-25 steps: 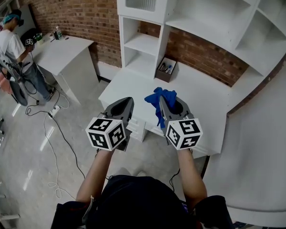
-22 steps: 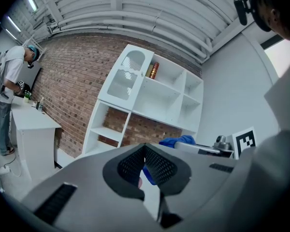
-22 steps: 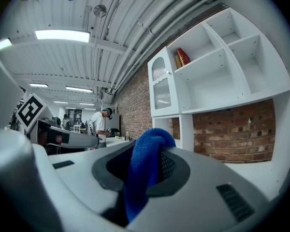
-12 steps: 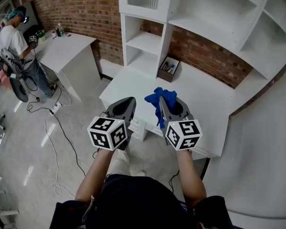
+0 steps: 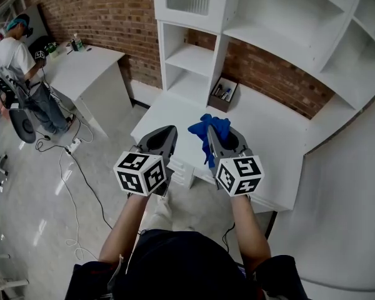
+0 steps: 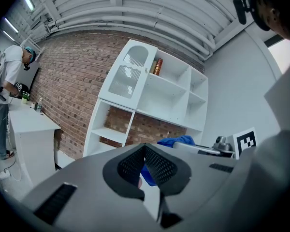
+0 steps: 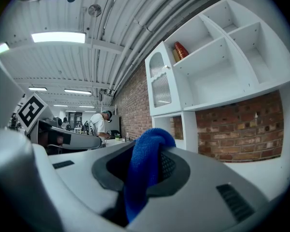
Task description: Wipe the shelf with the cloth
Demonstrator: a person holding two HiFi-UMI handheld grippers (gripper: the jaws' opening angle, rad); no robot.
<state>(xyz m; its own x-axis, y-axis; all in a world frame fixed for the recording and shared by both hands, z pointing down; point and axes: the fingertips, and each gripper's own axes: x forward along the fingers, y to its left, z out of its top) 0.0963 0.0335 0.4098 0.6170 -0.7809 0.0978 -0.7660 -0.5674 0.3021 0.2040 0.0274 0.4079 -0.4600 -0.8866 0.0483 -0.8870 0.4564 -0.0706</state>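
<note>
Holding the cloth ready, no shelf wiped yet

The right gripper (image 5: 211, 135) is clamped on the blue cloth (image 7: 144, 170). Its jaws press in on a fold, with a tuft bunched above the tips and the rest hanging below. The left gripper (image 6: 145, 145) has its jaws closed tip to tip and carries nothing; the blue seen past them is the cloth in the other tool. Both are held side by side in the air over the near edge of the desk (image 5: 269, 133), well apart from the shelf (image 5: 190, 56).

As I judge it, the task is at its very start. Having the cloth in hand is the only part done. It touches no board, and every compartment is left to wipe. Whether any surface is dusty I cannot tell.

The shelf stands at the back of the desk against a brick wall (image 5: 106, 11). A small box (image 5: 223, 93) of pens sits on the desk just beside the foot of the open column, and would likely block a sweep along there. A brown jar (image 6: 157, 66) stands in an upper compartment next to a ribbed-glass door (image 6: 130, 74); wiping that board would mean going round the jar or lifting it. The desk lies between the person and the shelf, so any reach goes over it. Off to the left, well apart, another person (image 5: 15, 58) works at a table (image 5: 87, 67), clear of the path.
</note>
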